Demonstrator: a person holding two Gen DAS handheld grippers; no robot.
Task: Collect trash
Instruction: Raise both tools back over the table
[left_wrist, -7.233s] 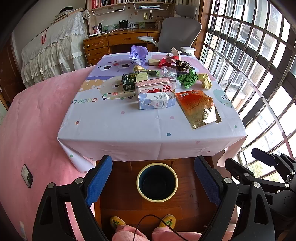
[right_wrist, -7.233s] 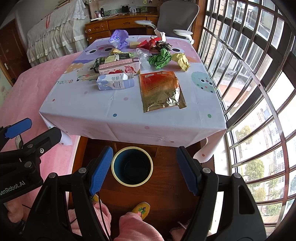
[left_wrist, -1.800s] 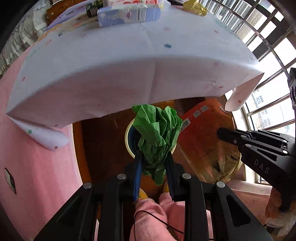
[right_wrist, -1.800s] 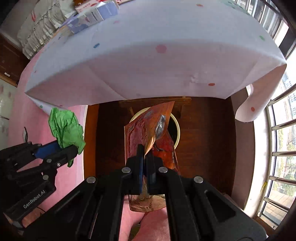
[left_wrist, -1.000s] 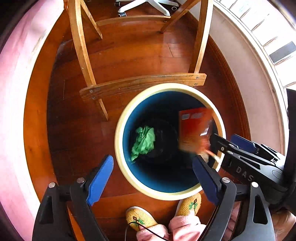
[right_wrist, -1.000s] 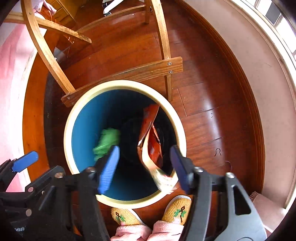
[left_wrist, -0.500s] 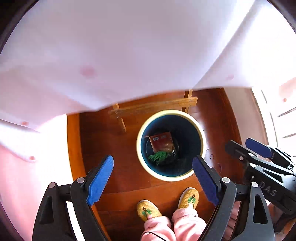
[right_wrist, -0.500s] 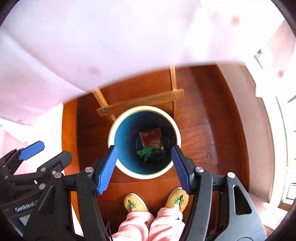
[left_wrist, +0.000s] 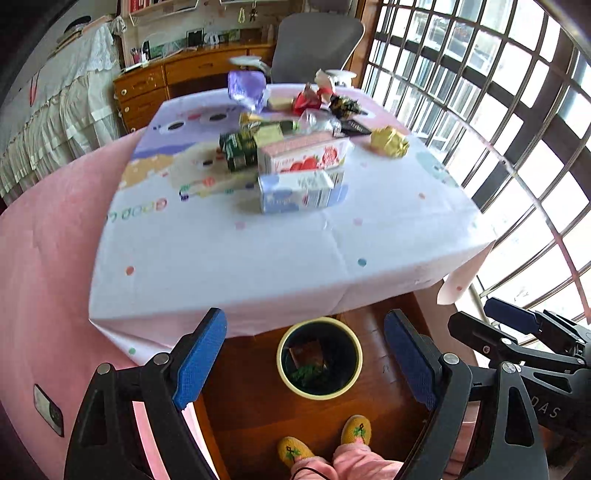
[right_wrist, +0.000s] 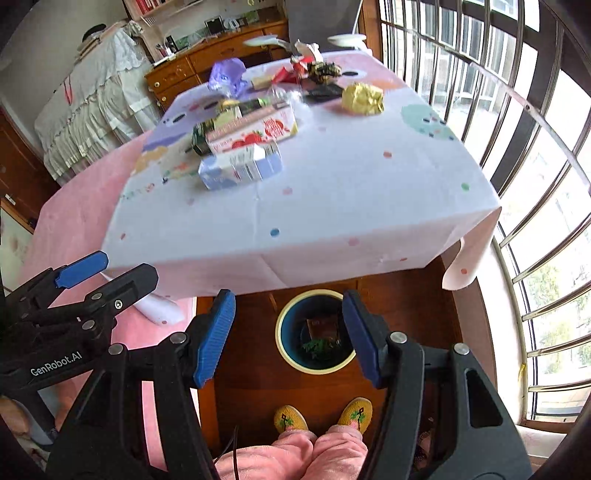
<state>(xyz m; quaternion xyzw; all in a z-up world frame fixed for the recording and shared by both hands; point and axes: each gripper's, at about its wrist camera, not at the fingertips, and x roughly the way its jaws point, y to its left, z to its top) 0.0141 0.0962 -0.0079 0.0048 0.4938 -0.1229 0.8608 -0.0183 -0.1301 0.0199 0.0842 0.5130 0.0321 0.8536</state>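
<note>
A worktop (left_wrist: 229, 236) under a dotted cloth carried the remaining trash: a blue carton (left_wrist: 301, 192) nearest, a strawberry carton (left_wrist: 303, 155) behind it, a yellow wrapper (left_wrist: 389, 141) to the right. Below its front edge stood a bin (right_wrist: 281, 334), probably placed there for easy dropping, holding 2 discarded pieces. The left gripper (left_wrist: 304, 354) and right gripper (right_wrist: 290, 332) hovered released and empty. "GenRobot.AI" was legible on the left one.
</note>
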